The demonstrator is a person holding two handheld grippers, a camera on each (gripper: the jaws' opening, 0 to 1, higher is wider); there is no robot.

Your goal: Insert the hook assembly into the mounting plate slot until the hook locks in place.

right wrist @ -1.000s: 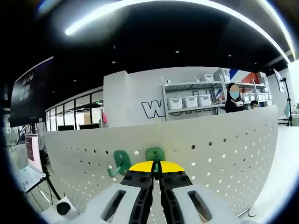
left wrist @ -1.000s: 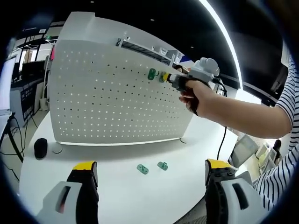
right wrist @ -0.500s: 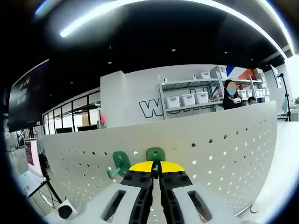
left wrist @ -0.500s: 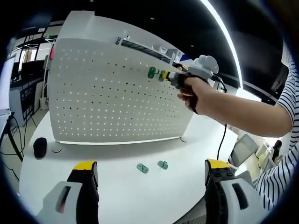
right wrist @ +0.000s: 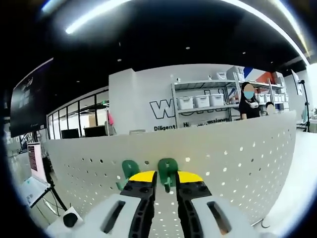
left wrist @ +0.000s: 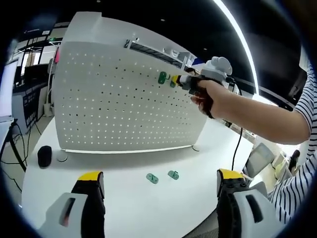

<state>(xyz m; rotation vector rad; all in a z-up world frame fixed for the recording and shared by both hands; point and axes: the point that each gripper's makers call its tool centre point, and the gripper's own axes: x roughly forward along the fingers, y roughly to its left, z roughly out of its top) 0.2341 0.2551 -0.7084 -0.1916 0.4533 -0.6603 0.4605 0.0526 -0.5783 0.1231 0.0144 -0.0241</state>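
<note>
White round table (left wrist: pixel 124 198) carrying an upright white pegboard (left wrist: pixel 119 109), two green hooks (left wrist: pixel 162 176) lying loose before it, and a black cylindrical object (left wrist: pixel 44 155) beside a small white disc (left wrist: pixel 61 157).

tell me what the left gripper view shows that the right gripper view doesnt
Left gripper view alone: two loose green hooks lying on the white table, a dark round object by the board's foot, a hand holding the right gripper, and the left gripper open and empty.

Right gripper view alone: shelving with bins and people beyond the board.

Both: the white pegboard with two green hooks near its top edge.
</note>
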